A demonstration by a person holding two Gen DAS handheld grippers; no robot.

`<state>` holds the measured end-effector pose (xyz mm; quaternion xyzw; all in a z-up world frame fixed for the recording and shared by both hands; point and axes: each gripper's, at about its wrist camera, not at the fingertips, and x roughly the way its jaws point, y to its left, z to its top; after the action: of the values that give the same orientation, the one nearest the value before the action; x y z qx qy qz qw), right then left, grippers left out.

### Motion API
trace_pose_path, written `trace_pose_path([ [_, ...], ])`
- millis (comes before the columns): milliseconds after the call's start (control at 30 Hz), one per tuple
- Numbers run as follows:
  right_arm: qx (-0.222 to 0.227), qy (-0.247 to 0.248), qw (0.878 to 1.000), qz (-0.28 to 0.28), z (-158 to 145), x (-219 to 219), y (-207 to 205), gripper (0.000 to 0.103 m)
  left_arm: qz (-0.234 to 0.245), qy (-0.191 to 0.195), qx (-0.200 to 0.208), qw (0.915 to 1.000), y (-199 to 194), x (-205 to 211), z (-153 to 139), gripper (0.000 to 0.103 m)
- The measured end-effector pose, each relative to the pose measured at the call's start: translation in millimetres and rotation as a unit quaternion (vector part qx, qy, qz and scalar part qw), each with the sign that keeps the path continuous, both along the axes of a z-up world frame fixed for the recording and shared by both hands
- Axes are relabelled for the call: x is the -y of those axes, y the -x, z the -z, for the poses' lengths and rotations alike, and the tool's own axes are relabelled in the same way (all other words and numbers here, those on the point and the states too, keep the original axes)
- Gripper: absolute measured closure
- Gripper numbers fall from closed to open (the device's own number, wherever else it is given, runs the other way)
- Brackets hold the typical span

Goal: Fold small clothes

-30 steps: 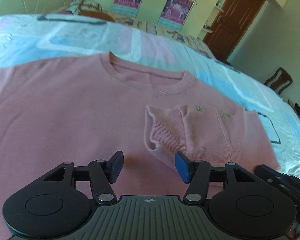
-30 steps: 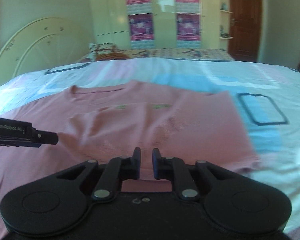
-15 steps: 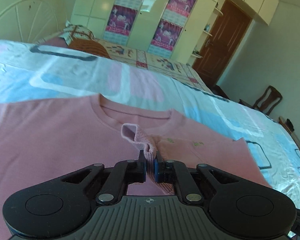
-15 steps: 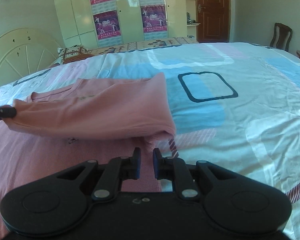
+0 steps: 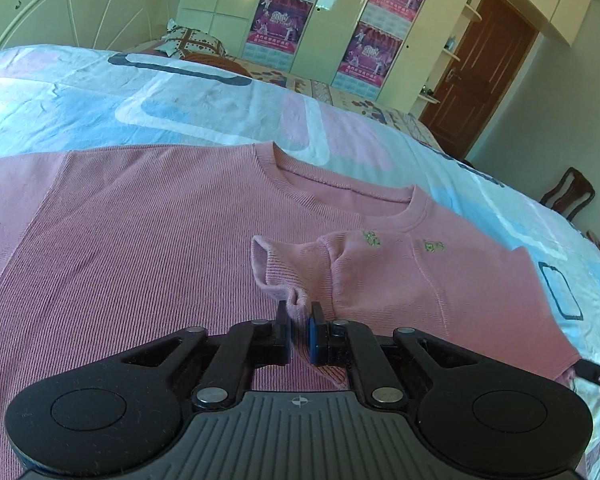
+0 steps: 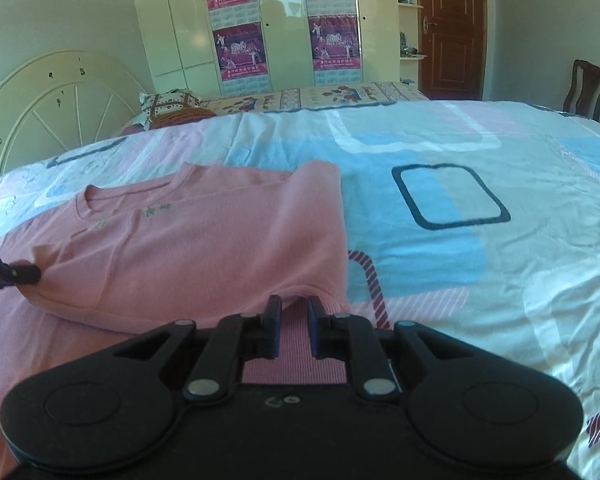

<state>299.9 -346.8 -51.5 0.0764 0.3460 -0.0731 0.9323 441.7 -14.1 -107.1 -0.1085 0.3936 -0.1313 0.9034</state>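
Observation:
A pink sweater [image 5: 148, 240] lies flat on the bed, neckline away from me. Its right side is folded over the body [image 6: 204, 248], and the sleeve lies across the chest. My left gripper [image 5: 299, 316] is shut on the ribbed sleeve cuff [image 5: 276, 272], low over the middle of the sweater. That gripper's tip [image 6: 34, 272] shows at the left edge of the right wrist view, touching the fold. My right gripper [image 6: 294, 308] is shut on the hem [image 6: 320, 294] of the folded side, which bunches up at its fingertips. Its black tip [image 5: 596, 374] shows at the sweater's lower right corner.
The bed sheet [image 6: 480, 280] has blue, white and pink blocks and spreads wide to the right. A white headboard [image 6: 60, 100] and a pillow [image 6: 172, 108] lie beyond. A wardrobe with posters [image 6: 284, 24], a brown door [image 6: 452, 28] and a wooden chair [image 6: 584, 88] stand behind.
My left gripper shut on the sleeve cuff, lifted it, then brought it back down. My right gripper carried the sweater's side over the body, and the fold now lies flat.

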Motion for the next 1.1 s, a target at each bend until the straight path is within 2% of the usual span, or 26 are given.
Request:
trace_pose_path([
  [67,0.014,-0.002,1.0,0.004,-6,2,1,0.084,0.003,-0.002,-0.006,1.0,-3,1,2,0.09],
  [133,0.017,-0.002,1.0,0.012,-7,6,-2,0.08,0.004,-0.007,-0.011,0.9999,-5,4,5,0.059],
  [200,0.014,-0.006,1.0,0.023,-4,12,-8,0.082,0.008,-0.009,-0.008,0.9999,-6,7,7,0.059],
  [233,0.013,-0.009,0.999,0.028,-1,16,-12,0.085,0.015,-0.013,-0.006,0.9998,-7,8,7,0.088],
  [267,0.008,-0.015,0.999,0.028,3,18,-16,0.091,0.02,-0.01,0.0,0.9998,-7,8,5,0.096],
  [300,-0.001,-0.022,1.0,0.022,9,20,-20,0.094,0.013,0.006,0.015,0.9998,-5,4,0,0.097],
  [333,-0.013,-0.029,0.999,0.015,16,20,-24,0.099,0.006,0.011,0.031,0.9995,-3,1,-6,0.097],
  [400,-0.035,-0.036,0.999,0.0,29,16,-28,0.1,-0.001,0.004,0.044,0.999,-1,-3,-11,0.097],
  [533,-0.026,-0.025,0.999,0.005,27,13,-23,0.102,0.001,-0.01,0.026,0.9996,-5,-5,-2,0.097],
  [567,-0.018,-0.021,1.0,0.008,23,14,-19,0.098,-0.001,-0.008,0.025,0.9997,-5,-6,-1,0.097],
  [667,-0.005,-0.01,1.0,0.009,16,14,-16,0.094,0.0,-0.002,0.04,0.9992,-6,-8,-7,0.097],
  [800,-0.01,-0.02,1.0,0.004,18,22,-20,0.097,0.005,-0.009,0.055,0.9984,-9,-10,-14,0.097],
  [867,-0.04,-0.012,0.999,-0.006,29,21,-25,0.102,0.004,-0.012,0.044,0.999,-12,-11,-8,0.097],
  [1000,-0.043,0.005,0.999,-0.021,28,17,-24,0.102,0.014,-0.026,0.022,0.9993,-8,-11,14,0.097],
  [1067,-0.045,0.004,0.999,-0.028,28,18,-23,0.102,0.009,-0.021,0.028,0.9993,-5,-15,15,0.093],
  [1100,-0.048,0.005,0.998,-0.034,27,19,-23,0.102,-0.002,-0.027,0.028,0.9992,-4,-17,13,0.084],
])
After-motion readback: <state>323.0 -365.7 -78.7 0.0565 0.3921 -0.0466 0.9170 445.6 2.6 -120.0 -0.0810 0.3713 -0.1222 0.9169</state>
